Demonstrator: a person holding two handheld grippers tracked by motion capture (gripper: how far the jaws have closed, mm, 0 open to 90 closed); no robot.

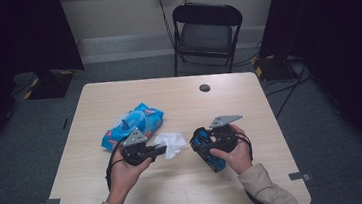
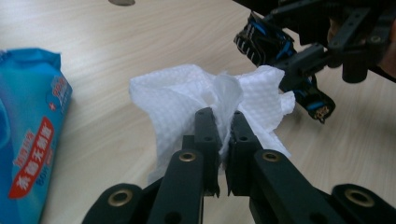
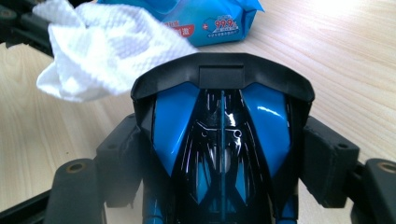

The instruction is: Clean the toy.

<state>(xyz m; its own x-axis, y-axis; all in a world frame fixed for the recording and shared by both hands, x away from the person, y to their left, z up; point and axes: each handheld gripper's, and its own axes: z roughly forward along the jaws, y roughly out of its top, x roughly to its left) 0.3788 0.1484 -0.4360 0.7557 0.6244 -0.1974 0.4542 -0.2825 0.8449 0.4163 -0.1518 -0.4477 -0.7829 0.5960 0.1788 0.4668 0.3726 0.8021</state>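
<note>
Wipe and toy car held over the bench, one in each hand-held gripper.

Left hand-held gripper (image 2: 219,119): jaws clamped on a crumpled white wipe (image 2: 187,102), held just above the bench (image 1: 186,182) near its middle. Right hand-held gripper (image 3: 222,154): jaws pressed against both sides of a blue and black toy car (image 3: 222,135), held to the right of the wipe; in the left gripper view the car's end sits just beside the wipe's edge, contact not determinable. Blue wipe pack (image 1: 133,122) lies flat on the bench, left of and beyond the wipe. Folding chair (image 1: 205,29) stands at the far side.
</note>
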